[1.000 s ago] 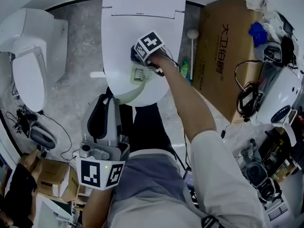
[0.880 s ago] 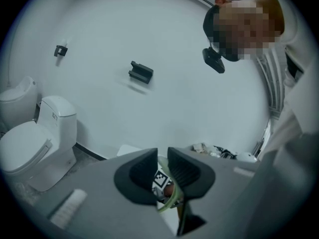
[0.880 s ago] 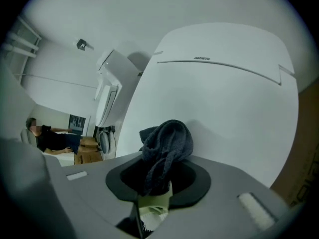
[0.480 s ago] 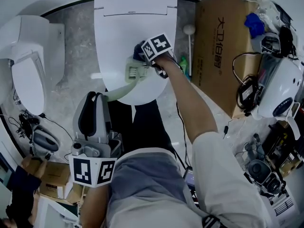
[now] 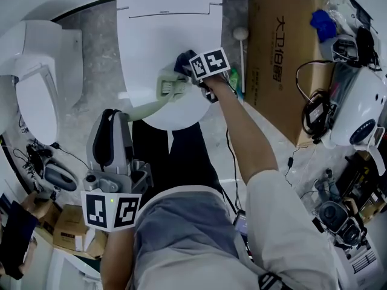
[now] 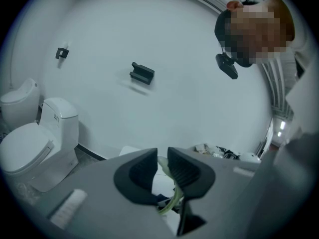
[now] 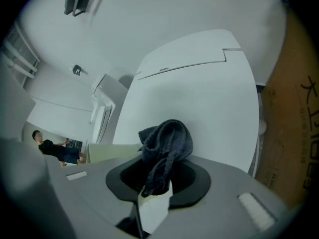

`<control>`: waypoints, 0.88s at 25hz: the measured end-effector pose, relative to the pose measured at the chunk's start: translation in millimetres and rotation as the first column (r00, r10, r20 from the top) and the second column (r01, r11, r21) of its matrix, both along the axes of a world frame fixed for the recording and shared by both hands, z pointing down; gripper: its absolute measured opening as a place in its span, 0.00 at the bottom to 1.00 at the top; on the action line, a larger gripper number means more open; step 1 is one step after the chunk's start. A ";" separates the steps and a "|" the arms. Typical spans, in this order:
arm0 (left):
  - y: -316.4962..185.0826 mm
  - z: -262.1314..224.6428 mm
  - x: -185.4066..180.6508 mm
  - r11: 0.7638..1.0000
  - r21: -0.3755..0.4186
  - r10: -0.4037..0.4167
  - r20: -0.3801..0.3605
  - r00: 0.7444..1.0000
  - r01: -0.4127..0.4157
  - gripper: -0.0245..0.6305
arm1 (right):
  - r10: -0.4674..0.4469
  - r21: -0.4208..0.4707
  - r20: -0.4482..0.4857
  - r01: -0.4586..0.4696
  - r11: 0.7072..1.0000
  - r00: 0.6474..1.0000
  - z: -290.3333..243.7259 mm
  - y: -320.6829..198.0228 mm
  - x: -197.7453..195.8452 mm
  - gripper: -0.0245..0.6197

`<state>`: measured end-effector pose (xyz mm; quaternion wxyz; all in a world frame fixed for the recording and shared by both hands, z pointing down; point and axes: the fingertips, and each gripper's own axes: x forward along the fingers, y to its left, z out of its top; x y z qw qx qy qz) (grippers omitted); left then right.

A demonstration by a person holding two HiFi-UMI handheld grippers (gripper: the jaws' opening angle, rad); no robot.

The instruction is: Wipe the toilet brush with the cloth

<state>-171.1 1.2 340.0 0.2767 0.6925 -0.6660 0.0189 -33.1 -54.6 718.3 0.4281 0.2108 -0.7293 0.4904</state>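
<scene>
Head view: two toilets, mid toilet [image 5: 169, 23] closed, left toilet [image 5: 36, 83] beside it; one box [image 5: 278, 59] at right.
Brush [image 5: 168, 86]: one, pale green, head on the mid toilet's lid, handle running back to the left gripper [image 5: 116, 125].
Left gripper view: only here the left gripper [image 6: 160, 161] shows its jaws nearly together, pinching the brush handle [image 6: 172, 197].
Right gripper view: right gripper [image 7: 159, 176] clamps one dark cloth [image 7: 167, 143].
Cloth [image 5: 183, 61]: in the head view, at the right gripper [image 5: 192, 71], just beside the brush head.

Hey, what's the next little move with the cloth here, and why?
Probably ease the right gripper over so its cloth presses on the toilet brush head: the cloth sits just beside it, and the left gripper is shut on the handle.
</scene>
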 end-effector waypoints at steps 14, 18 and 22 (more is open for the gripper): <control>0.6 -1.2 3.8 1.000 0.002 -0.012 0.027 1.000 0.012 0.04 | 0.356 -0.066 0.074 -0.351 0.934 0.932 3.5 22.1 43.0 0.19; -0.4 -1.4 4.5 1.000 0.006 -0.013 0.028 1.000 0.012 0.04 | 0.472 -0.099 0.079 -0.465 0.880 0.878 4.9 33.9 54.6 0.19; 0.0 -0.9 5.3 1.000 0.012 -0.015 0.029 0.999 0.014 0.04 | 0.561 -0.105 0.077 -0.553 0.826 0.824 6.7 48.0 62.9 0.19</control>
